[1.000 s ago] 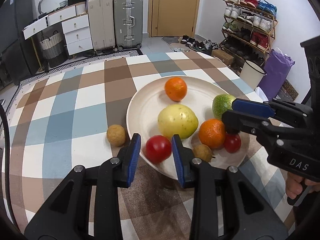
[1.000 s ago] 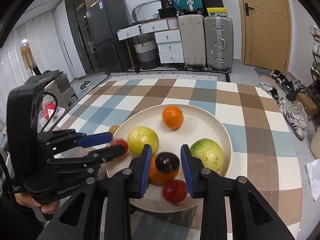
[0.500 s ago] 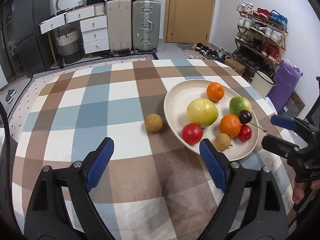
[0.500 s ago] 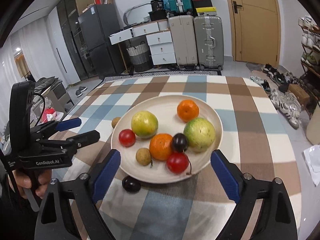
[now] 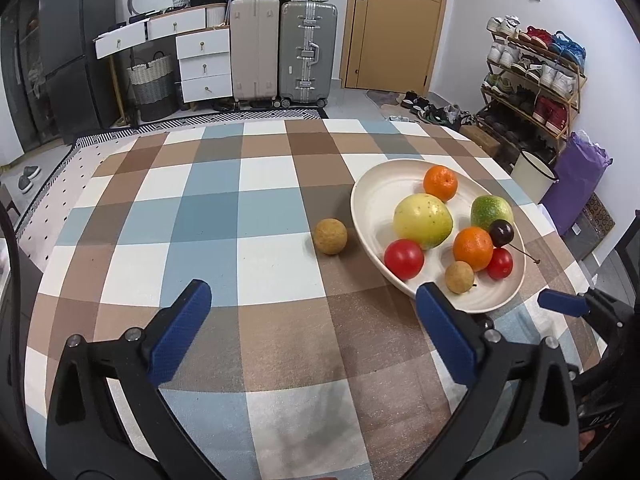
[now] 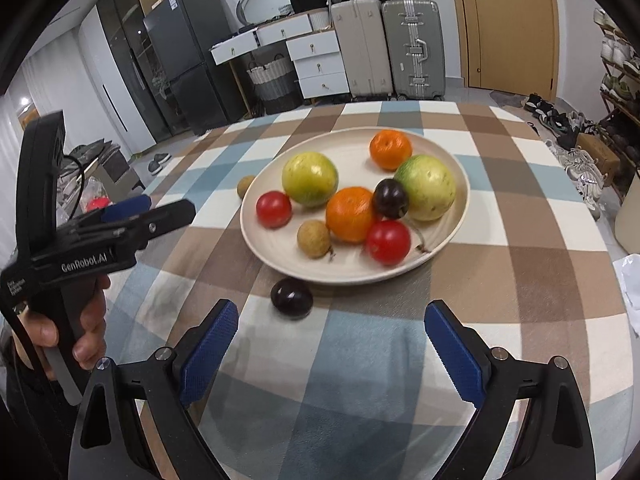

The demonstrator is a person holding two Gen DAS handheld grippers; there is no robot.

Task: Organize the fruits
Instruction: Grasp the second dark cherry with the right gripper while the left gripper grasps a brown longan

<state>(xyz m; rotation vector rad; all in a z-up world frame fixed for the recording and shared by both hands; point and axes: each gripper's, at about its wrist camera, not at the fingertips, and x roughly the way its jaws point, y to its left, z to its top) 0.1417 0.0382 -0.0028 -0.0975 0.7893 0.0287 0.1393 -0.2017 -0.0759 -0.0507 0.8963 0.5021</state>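
Both claws farther back from the plate [image 6: 460,208], left claw [image 5: 312,336] and right claw [image 6: 332,354] wide open, empty; fruit glossy.

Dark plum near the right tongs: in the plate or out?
Out. The plum lies on the tablecloth, just outside the plate rim.

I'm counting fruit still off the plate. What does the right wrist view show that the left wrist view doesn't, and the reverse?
Only the right wrist view shows the dark purple round fruit lying on the checked tablecloth just off the plate's near rim, plus the hand holding the left gripper.

Only the left wrist view shows the shoe rack clearly.

Both show the cream round plate of fruit and the tan round fruit on the cloth beside it. So two fruits remain off the plate.
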